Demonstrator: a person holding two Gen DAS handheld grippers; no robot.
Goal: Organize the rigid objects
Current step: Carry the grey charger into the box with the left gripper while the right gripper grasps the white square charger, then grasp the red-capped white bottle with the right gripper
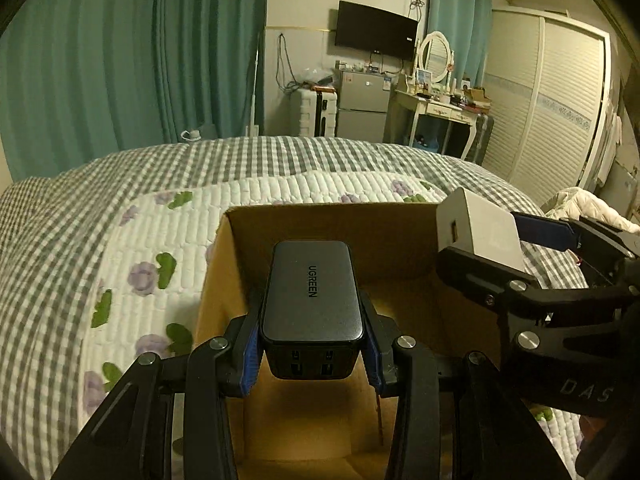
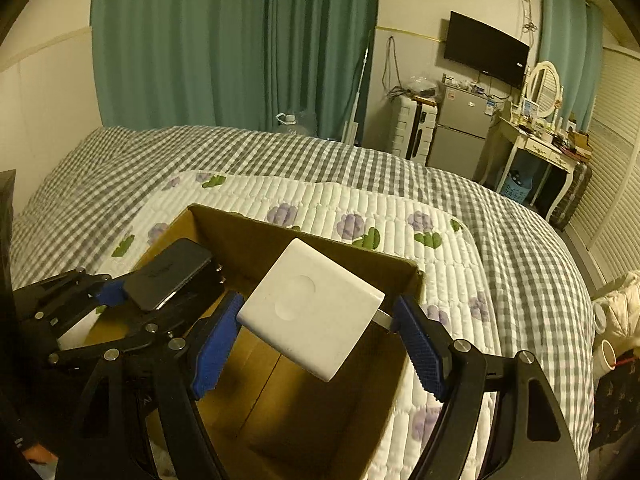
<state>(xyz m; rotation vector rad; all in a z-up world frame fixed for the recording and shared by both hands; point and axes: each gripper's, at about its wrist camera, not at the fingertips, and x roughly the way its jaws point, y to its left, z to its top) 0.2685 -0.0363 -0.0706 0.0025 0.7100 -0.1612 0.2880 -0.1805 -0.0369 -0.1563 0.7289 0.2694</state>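
Observation:
An open cardboard box [image 1: 328, 220] [image 2: 248, 236] stands on the bed. My left gripper [image 1: 312, 344] is shut on a dark grey UGREEN charger [image 1: 312, 292], held above the box's inside; it also shows in the right wrist view [image 2: 168, 276]. My right gripper [image 2: 316, 324] is shut on a white square charger [image 2: 312, 312], tilted, one corner and a metal prong between the blue pads, over the box. In the left wrist view the white charger [image 1: 480, 232] hangs over the box's right rim. The box floor looks bare where visible.
The bed has a grey checked cover [image 1: 240, 156] and a white flowered quilt [image 2: 380, 208]. Beyond it stand green curtains [image 1: 120, 60], a small fridge [image 1: 362, 104], a dressing table [image 1: 444, 112] and a wardrobe [image 1: 552, 100]. A cream garment [image 2: 616, 312] lies at the right.

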